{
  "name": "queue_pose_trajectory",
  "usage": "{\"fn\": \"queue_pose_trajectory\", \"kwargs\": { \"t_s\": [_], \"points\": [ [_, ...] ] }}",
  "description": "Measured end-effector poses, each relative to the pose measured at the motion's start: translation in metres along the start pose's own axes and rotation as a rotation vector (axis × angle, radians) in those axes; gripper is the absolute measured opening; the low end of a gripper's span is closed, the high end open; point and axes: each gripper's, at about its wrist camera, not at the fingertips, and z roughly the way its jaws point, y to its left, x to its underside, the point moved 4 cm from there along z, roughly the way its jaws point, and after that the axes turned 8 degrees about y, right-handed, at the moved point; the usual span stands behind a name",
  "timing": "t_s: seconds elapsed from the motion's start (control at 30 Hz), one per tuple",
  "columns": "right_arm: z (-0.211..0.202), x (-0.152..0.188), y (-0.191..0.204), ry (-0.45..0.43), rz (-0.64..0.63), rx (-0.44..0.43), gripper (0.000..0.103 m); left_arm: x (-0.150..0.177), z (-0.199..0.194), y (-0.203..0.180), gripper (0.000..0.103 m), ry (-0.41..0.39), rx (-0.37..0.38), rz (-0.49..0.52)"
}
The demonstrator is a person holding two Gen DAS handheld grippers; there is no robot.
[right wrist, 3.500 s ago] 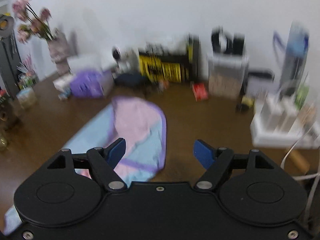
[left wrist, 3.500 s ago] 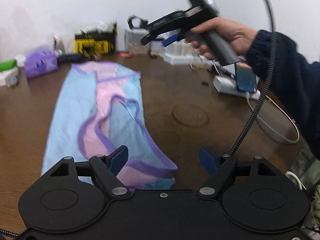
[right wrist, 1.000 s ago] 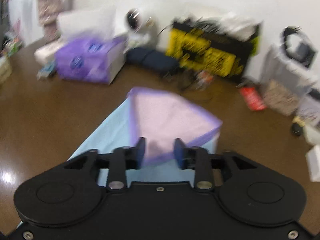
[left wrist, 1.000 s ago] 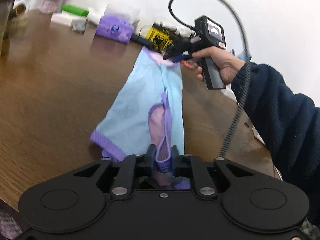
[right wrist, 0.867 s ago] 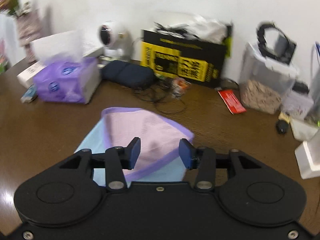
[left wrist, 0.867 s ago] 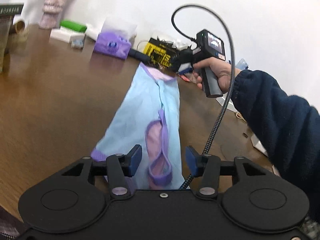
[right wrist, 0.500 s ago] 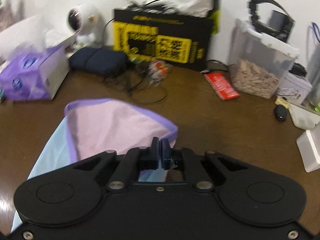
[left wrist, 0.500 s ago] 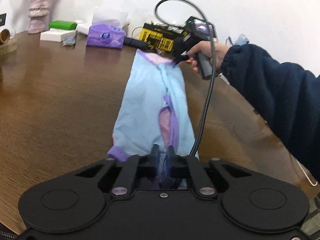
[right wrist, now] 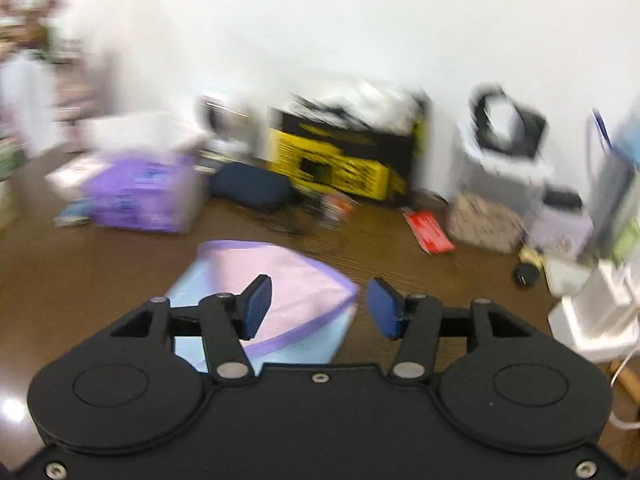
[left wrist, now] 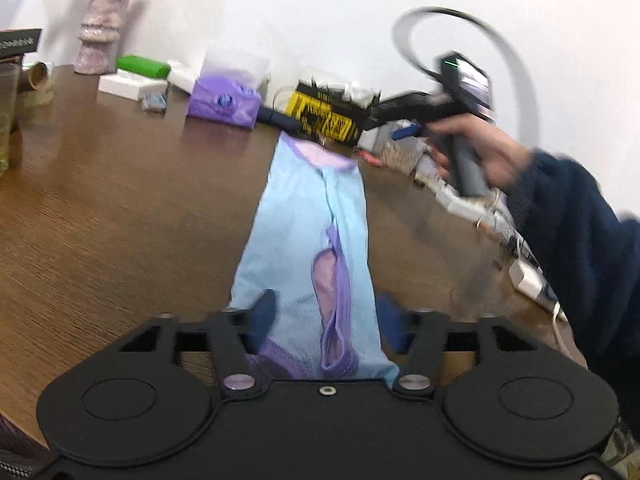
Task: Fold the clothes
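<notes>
Half a second ago both grippers pinched the garment (left wrist: 308,216); now the left gripper (left wrist: 326,316) and right gripper (right wrist: 318,306) are opening, the right lifted off its far end.

Left gripper (left wrist: 326,316): jaws opening, blue pads wide apart, pointing forward and somewhat down; cloth lies between the pads, neither pad pressing on it.
Right gripper (right wrist: 318,306): jaws opening, blue pads well apart and angled outward, tilted somewhat down; nothing pinched between them.
Right gripper from the left view (left wrist: 404,118): held up, fingers pointing left, blurred.
Right hand (left wrist: 486,152): wrapped around the gripper's grey handle, fingers curled at its front.
Sleeve (left wrist: 576,240): dark blue, covering the forearm down to the wrist, reaching in from the right.
</notes>
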Motion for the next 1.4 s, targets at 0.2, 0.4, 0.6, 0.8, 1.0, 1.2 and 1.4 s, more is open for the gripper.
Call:
{"fn": "queue_pose_trajectory", "kwargs": {
  "t_s": [0.2, 0.4, 0.6, 0.8, 1.0, 1.2, 1.4],
  "points": [
    [-0.123, 0.092, 0.058, -0.112, -0.337, -0.183, 0.069, -0.005, -0.019, 0.008, 0.074, -0.034, -0.027, 0.211],
    [-0.178, 0.208, 0.142, -0.071, -0.615, -0.326, 0.069, 0.004, -0.01, 0.019, 0.08, 0.054, 0.096, 0.585],
    [-0.16, 0.229, 0.174, -0.021, -0.601, -0.43, 0.062, 0.008, 0.023, 0.019, 0.057, 0.176, 0.154, 0.653],
    [-0.138, 0.237, 0.179, 0.039, -0.615, -0.452, 0.01, 0.008, 0.036, 0.016, 0.025, 0.229, 0.146, 0.648],
    [-0.17, 0.262, 0.187, 0.101, -0.61, -0.545, 0.013, 0.044, -0.003, 0.005, 0.033, 0.282, 0.237, 0.704],
    [-0.206, 0.271, 0.174, 0.012, -0.527, -0.477, 0.07, 0.032, -0.037, 0.016, 0.091, 0.14, 0.36, 0.746],
    [-0.2, 0.283, 0.186, 0.053, -0.577, -0.496, 0.07, 0.049, -0.005, 0.014, 0.088, 0.228, 0.422, 0.84]
  ]
}}
